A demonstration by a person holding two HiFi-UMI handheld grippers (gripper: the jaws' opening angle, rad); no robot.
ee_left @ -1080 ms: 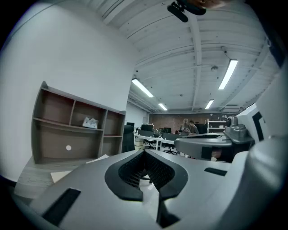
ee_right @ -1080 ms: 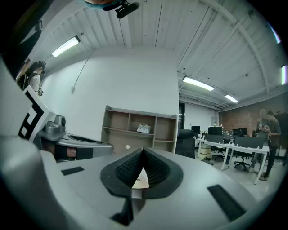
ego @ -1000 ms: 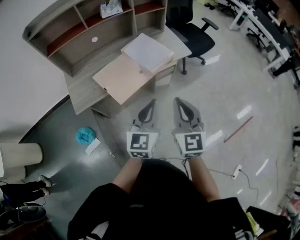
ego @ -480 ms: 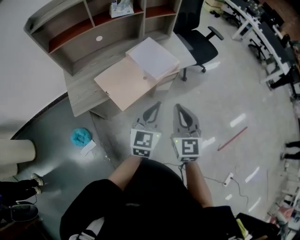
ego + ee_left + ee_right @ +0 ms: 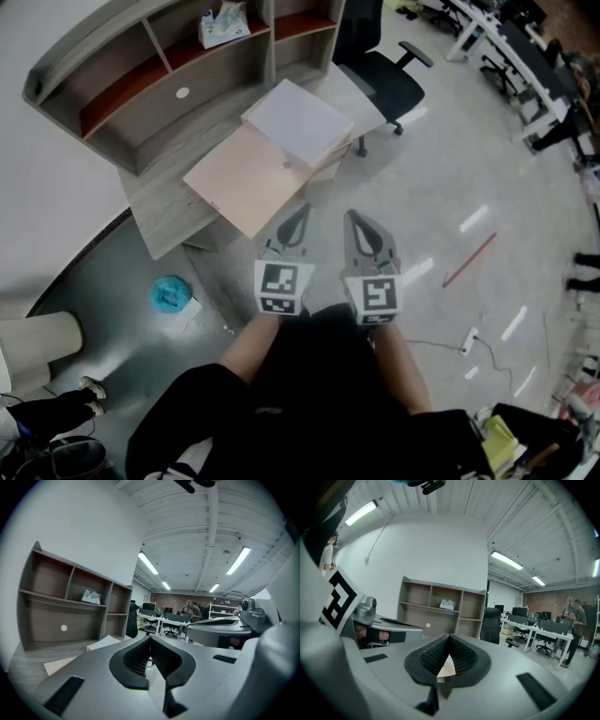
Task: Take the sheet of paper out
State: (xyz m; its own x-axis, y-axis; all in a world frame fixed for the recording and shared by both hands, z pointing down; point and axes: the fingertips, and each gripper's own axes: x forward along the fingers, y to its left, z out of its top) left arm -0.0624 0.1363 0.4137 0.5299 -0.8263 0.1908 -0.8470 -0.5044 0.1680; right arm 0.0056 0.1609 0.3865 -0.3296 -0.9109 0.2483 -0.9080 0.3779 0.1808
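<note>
A white stack of paper (image 5: 298, 122) lies on the grey desk (image 5: 159, 211), partly over a pale peach sheet (image 5: 239, 176) that juts past the desk's front. My left gripper (image 5: 304, 209) and right gripper (image 5: 353, 217) are held side by side just short of the peach sheet's front corner. Both are shut with nothing between the jaws. In the left gripper view the shut jaws (image 5: 150, 638) point toward the shelf unit, with the white paper (image 5: 104, 642) low at left. The right gripper (image 5: 449, 637) shows only a sliver of peach sheet through its jaw gap.
A shelf unit (image 5: 122, 70) stands on the desk's back, with a tissue pack (image 5: 223, 25) in it. A black office chair (image 5: 389, 80) stands right of the desk. On the floor lie a blue cloth (image 5: 170, 294), a red stick (image 5: 469, 260) and a power strip (image 5: 471, 339). People stand far off (image 5: 574, 616).
Both grippers have come forward toward the desk, their tips now near the peach sheet's front corner. Both stayed shut.
</note>
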